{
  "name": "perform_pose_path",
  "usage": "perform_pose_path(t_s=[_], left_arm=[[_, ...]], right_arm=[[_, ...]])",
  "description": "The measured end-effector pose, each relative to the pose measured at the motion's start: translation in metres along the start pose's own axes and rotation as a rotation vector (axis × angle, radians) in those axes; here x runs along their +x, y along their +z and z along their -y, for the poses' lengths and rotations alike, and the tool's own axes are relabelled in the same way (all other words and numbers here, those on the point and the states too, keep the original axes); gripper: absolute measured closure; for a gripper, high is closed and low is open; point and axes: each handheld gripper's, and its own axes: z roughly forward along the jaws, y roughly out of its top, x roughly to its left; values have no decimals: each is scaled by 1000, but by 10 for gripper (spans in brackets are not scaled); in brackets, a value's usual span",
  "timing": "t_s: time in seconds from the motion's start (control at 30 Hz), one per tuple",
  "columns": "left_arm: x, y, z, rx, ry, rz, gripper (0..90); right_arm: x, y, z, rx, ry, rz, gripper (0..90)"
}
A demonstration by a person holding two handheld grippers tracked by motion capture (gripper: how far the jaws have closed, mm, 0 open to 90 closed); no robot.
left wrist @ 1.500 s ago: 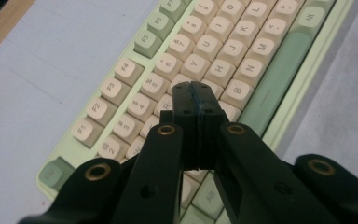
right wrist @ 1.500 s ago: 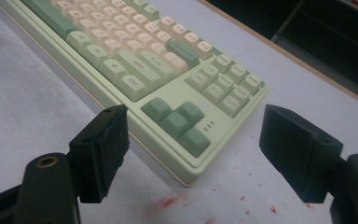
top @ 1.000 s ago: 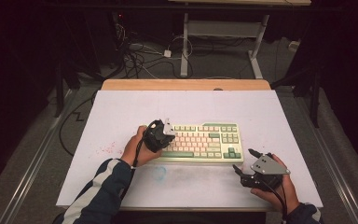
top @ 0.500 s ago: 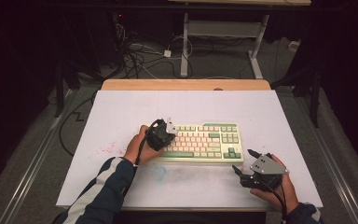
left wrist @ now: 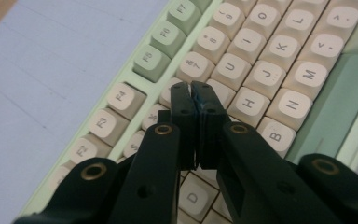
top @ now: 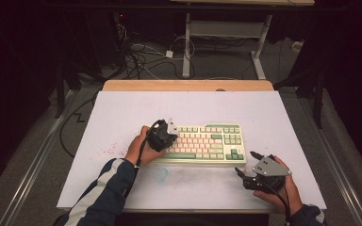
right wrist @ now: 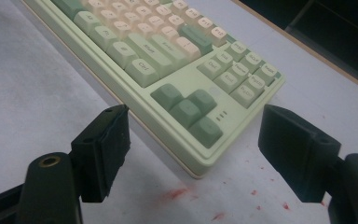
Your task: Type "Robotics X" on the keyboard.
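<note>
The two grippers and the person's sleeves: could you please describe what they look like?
Both are black handheld tongs. The left gripper has flat, blocky black fingers on arms with brass-coloured rivets, and a black cable trails from it along the hand. The right gripper carries a grey three-cornered plate on top and thick rectangular pads. The left sleeve is dark blue with white stripes; the right cuff is dark.

The keyboard [top: 202, 143] is the sole obstacle on the bench [top: 122, 113], lying at its centre. Open white surface runs toward 12, 3 and 9 o'clock. The right gripper [top: 246, 163], fingers apart, faces the keyboard's corner across bare bench.
</note>
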Motion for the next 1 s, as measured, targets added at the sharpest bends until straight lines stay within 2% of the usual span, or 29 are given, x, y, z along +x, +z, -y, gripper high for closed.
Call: perform_pose_path(t_s=[0.23, 0.43, 0.6, 0.67, 0.73, 0.8, 0.87, 1.0], left_arm=[[3, -12, -5, -51, -7, 6, 801], [2, -19, -7, -86, -11, 22, 651], [-1, -22, -6, -107, 8, 33, 521], [-1, -22, -6, -121, 11, 16, 429], [-1, -22, -6, -138, -8, 8, 350], [-1, -23, -5, -148, -11, 5, 258], [0, -27, -4, -168, -17, 10, 228], [-1, -35, -4, -205, -1, 10, 206]], right_arm=[[-1, 0, 0, -1, -6, 1, 254], [-2, -1, 0, 0, -1, 4, 254], [-2, -1, 0, 0, -1, 6, 254], [-2, 0, 0, 1, 0, 6, 254], [-2, 0, 0, 1, 0, 5, 254], [-2, 0, 0, 0, 2, 7, 254], [-3, 0, 0, 1, 0, 5, 254], [-3, 0, 0, 3, 2, 6, 253]])
